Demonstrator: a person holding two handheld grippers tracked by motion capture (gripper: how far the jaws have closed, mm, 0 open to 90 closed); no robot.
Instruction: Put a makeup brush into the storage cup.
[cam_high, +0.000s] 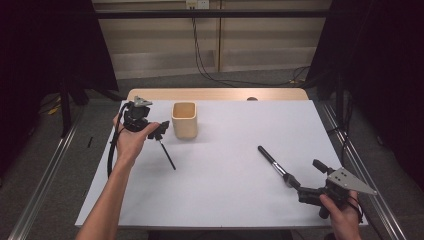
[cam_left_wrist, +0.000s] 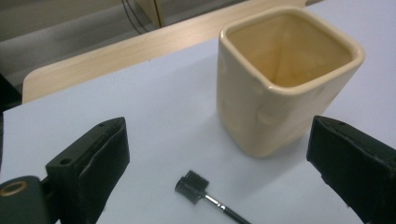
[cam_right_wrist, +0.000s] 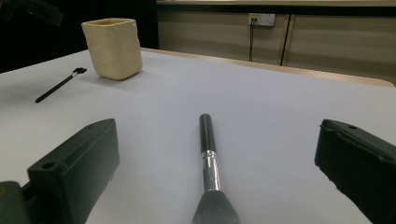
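Worktop (cam_high: 225, 200), white sheet, fills mid frame in the high view. Square cream ceramic cup (cam_high: 184, 120) stands upright, upper left of centre. Your left hand-held gripper (cam_high: 159, 130) hovers just left of the cup, jaws spread wide, nothing between them. Your right hand-held gripper (cam_high: 300, 182), lower right, is also wide open and empty. Powder brush (cam_high: 275, 164) lies flat right ahead of it, bristle end nearest the jaws, handle running up-left toward the cup; in the right gripper view the brush (cam_right_wrist: 208, 158) sits centred between the jaws. Right hand looks nearer to it. Thin brow comb brush (cam_high: 166, 152) lies below the left gripper, head near the cup's base.
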